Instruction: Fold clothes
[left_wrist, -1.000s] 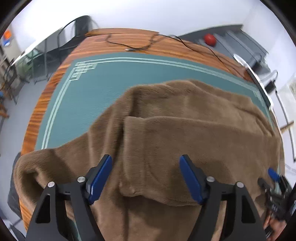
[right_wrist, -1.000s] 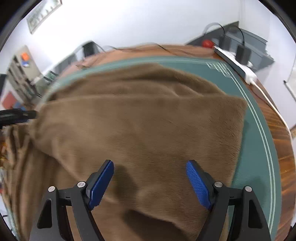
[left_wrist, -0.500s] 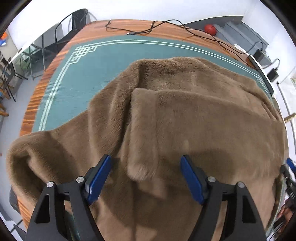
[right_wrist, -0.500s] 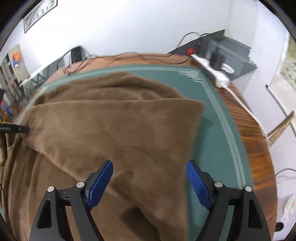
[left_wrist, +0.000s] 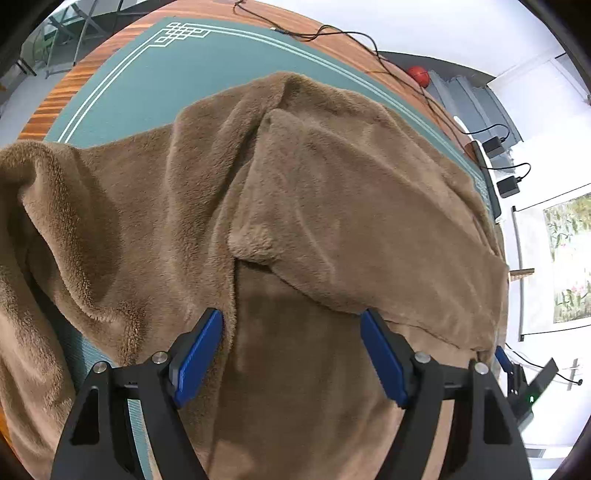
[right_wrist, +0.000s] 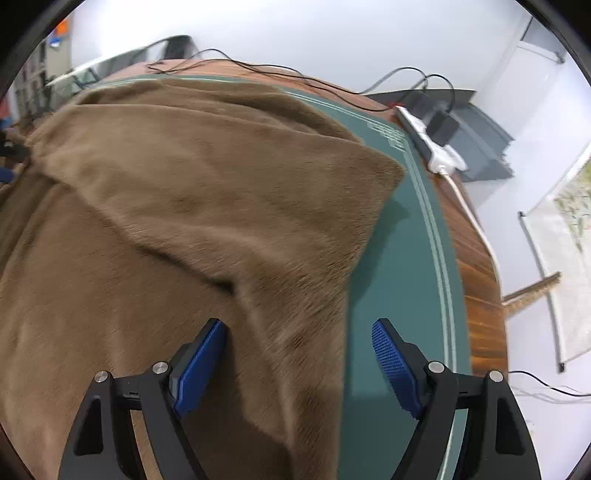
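A brown fleece garment (left_wrist: 314, 206) lies spread over a green mat (left_wrist: 192, 70), with a panel folded across its top and a loose bunched part at the left hanging past the table edge. My left gripper (left_wrist: 291, 354) is open and empty above the garment's near part, below the folded panel's lower edge. In the right wrist view the garment (right_wrist: 184, 206) fills the left, its folded corner pointing right. My right gripper (right_wrist: 299, 362) is open and empty, straddling the garment's right edge over the mat (right_wrist: 391, 280). The right gripper's blue tip shows in the left wrist view (left_wrist: 502, 360).
The mat lies on a wooden table (right_wrist: 480, 295). Black cables (left_wrist: 332, 35) and a white power strip (right_wrist: 432, 147) with plugged adapters run along the far and right table edges. A red ball (left_wrist: 418, 75) and grey cabinet stand behind. A scroll picture (right_wrist: 565, 258) hangs at right.
Both grippers have swung right and moved in lower over the garment. The folded panel lies settled on top. Both stay open and empty.
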